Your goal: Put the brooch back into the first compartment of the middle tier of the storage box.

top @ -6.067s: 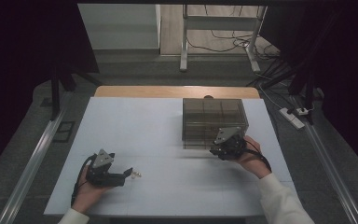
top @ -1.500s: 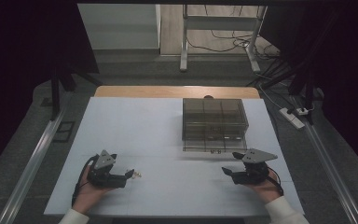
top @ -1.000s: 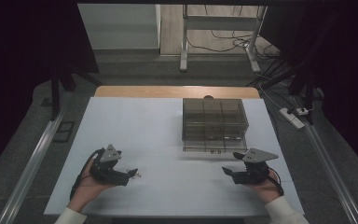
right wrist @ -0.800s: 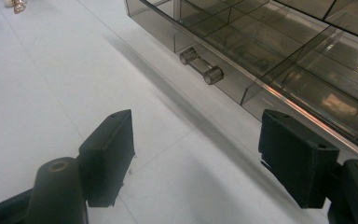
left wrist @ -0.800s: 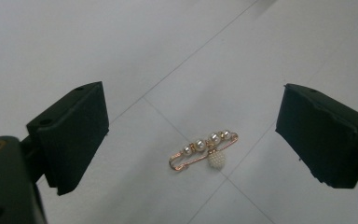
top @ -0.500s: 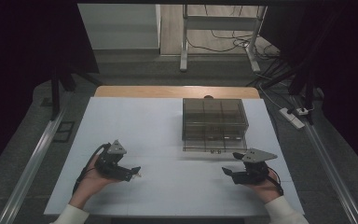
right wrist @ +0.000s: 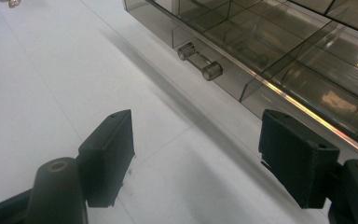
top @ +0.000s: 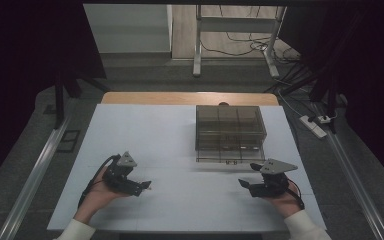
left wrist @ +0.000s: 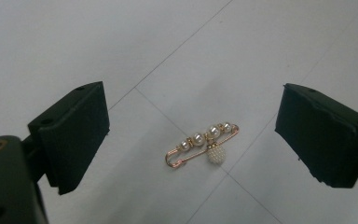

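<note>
One pearl brooch (left wrist: 204, 145) lies flat on the white table (top: 170, 130), and one smoked-clear drawer box (top: 230, 131) stands there with its bottom drawer (right wrist: 279, 70) pulled out, a single bar handle (right wrist: 199, 59) on its front. The left gripper (left wrist: 191, 140) has its jaws spread wide with the brooch lying on the table between and just ahead of them, touching neither pad. The right gripper (right wrist: 196, 154) also stands with jaws apart and nothing between them, the drawer front close ahead of it and toward its right jaw.
</note>
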Motion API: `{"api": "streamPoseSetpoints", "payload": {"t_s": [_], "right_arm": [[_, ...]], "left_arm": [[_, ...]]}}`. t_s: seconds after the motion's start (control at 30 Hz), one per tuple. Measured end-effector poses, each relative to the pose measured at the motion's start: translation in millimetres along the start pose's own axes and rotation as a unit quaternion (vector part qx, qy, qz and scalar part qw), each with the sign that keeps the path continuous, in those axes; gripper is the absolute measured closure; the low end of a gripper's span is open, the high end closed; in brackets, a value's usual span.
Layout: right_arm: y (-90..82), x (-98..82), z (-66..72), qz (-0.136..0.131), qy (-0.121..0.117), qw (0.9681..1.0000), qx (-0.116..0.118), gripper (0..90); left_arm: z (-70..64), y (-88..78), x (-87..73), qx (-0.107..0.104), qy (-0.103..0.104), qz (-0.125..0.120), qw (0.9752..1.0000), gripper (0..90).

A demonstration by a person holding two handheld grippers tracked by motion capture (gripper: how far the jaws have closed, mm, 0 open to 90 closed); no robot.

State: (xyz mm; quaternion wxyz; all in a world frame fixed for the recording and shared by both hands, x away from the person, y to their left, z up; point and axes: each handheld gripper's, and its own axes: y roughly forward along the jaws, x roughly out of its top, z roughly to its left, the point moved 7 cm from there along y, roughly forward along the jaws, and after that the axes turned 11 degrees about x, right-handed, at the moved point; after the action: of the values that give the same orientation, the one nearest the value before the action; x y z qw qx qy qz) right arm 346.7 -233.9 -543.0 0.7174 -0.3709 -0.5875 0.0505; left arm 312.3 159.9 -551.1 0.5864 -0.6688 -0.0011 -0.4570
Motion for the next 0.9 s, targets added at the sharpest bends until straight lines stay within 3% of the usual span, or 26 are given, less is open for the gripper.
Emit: {"api": "streamPoseSetpoints", "payload": {"t_s": [0.13,0.3,0.67,0.8,0.9], "right_arm": [[0.3,-0.4,-0.8,0.002,0.001,1.0,-0.002,26.3],[0.7,-1.1,-0.7,0.006,0.001,1.0,0.0,26.3],[1.7,-2.1,-1.2,0.01,0.001,0.9999,-0.001,26.3],[2.3,-2.6,-1.3,0.012,0.003,0.9999,0.0,26.3],[1.5,-2.2,-1.4,0.01,0.0,0.9999,-0.003,26.4]], "left_arm": [[-0.1,2.2,1.7,-0.009,0.009,0.013,0.9998,9.6],[-1.3,4.8,4.3,-0.012,0.038,0.031,0.9987,9.8],[1.6,7.1,3.5,-0.031,0.064,0.066,0.9953,10.0],[0.8,11.0,3.3,-0.034,0.076,0.078,0.9935,10.0],[-0.5,16.3,2.8,-0.022,0.083,0.082,0.9929,11.4]]}}
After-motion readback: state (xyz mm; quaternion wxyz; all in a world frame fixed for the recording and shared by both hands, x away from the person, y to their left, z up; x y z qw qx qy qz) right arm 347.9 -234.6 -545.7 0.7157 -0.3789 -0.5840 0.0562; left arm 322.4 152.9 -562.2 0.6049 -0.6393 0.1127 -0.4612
